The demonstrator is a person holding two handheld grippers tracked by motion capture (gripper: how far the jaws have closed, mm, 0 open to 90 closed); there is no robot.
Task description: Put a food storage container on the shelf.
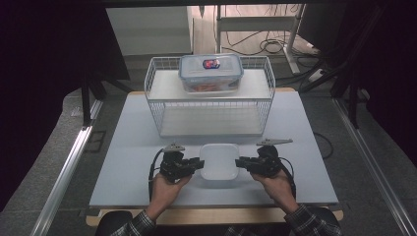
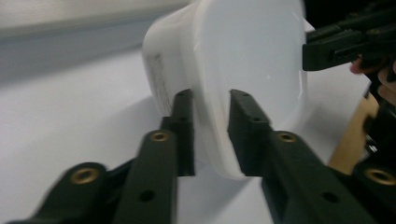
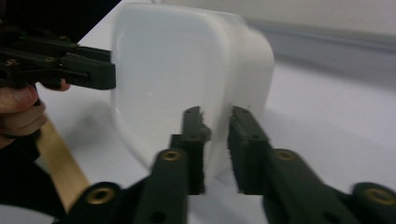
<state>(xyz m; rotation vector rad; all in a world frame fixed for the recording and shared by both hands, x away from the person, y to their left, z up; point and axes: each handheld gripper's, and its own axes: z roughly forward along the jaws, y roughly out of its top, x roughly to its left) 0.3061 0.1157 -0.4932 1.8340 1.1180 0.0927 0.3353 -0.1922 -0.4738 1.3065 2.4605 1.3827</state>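
I see the white tub (image 1: 219, 161) at the near middle of the table (image 1: 123, 162), just in front of the wire basket (image 1: 209, 105). From the high view the left gripper (image 1: 199, 163) sits at the tub's left edge and the right gripper (image 1: 238, 163) at its right edge, but the jaw tips are too small and dark there for me to tell the grip. The left gripper view settles it: the left gripper (image 2: 211, 128) has its jaws narrow, one on each side of the tub's (image 2: 233, 79) rim wall, pads pressed on it. The right gripper view shows the same for the right gripper (image 3: 215, 140), clamped on the opposite wall of the tub (image 3: 182, 88). Each gripper view also catches the other gripper's black jaws at the far rim, with part of a hand behind. Both gripper views are blurred and the tub runs past the top edge of the frame in the left one. I note a strip of small print down the tub's outer wall in the left gripper view, unreadable. On the basket's upper shelf stands a clear lidded box (image 1: 211, 73); its lid carries a red and blue sticker (image 1: 212, 63) I cannot read, and its contents are a reddish blur. My forearms are cut off at the bottom edge
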